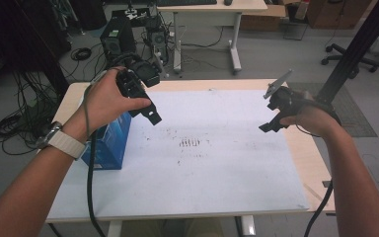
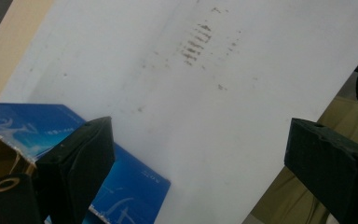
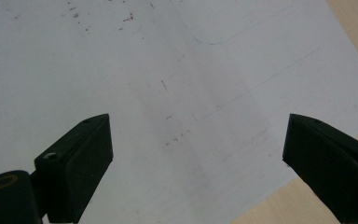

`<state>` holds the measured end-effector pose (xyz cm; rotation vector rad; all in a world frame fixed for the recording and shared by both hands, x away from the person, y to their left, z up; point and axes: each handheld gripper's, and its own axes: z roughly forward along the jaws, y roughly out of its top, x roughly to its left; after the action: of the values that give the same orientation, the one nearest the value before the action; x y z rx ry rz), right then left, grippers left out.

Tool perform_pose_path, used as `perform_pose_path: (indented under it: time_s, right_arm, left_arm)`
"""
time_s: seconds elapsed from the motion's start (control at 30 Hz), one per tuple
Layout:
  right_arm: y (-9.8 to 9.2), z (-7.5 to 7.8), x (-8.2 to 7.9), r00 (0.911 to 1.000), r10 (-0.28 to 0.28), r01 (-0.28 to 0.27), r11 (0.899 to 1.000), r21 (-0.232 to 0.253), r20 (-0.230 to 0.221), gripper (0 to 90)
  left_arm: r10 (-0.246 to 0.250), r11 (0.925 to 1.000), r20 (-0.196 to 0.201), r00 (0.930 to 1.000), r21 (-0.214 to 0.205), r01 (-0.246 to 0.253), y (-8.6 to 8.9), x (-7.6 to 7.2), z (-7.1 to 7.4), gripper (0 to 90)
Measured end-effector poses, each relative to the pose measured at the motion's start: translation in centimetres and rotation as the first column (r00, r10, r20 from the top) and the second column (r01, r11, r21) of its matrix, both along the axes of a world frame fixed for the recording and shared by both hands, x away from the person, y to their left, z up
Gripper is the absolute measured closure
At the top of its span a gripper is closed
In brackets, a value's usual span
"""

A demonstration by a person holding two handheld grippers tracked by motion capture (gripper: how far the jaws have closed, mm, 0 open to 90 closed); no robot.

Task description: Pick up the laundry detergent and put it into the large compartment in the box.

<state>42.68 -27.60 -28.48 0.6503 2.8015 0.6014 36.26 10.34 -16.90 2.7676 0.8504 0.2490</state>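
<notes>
Left gripper (image 1: 145, 106) upper left of frame, jaws wide apart, holding nothing, above blue box (image 1: 109, 140); right gripper (image 1: 272, 123) at right, likewise spread, empty, over white sheet (image 1: 217, 168)

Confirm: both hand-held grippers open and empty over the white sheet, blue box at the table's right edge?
Not quite. The blue box sits at the table's left edge, below the left hand-held gripper, as the high view shows. The rest holds: the right hand-held gripper is open and empty too.

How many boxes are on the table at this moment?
1. A blue box stands at the left edge of the white sheet, below the left gripper; the forearm covers part of it.
</notes>
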Motion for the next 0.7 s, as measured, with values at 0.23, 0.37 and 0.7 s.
perform_pose_path:
  time_s: [0.23, 0.37, 0.7]
  right_arm:
    - [0.1, -0.1, -0.1, 1.0, 0.004, -0.004, 1.0, -0.005, -0.003, 8.6]
    - [0.1, -0.1, -0.1, 1.0, 0.005, -0.005, 1.0, -0.005, -0.003, 8.6]
    - [-0.1, -0.2, -0.1, 1.0, -0.001, 0.001, 1.0, -0.001, -0.002, 8.6]
  left_arm:
    - [-0.054, 0.9985, 0.009, 0.9985, -0.009, 0.054, -0.9, -0.5, -0.2, 8.6]
    - [-0.098, 0.995, 0.02, 0.995, -0.016, 0.098, -1.4, -0.9, -0.4, 8.3]
    - [-0.167, 0.9859, 0.012, 0.9858, -0.009, 0.167, -2.7, -1.3, -1.2, 8.2]
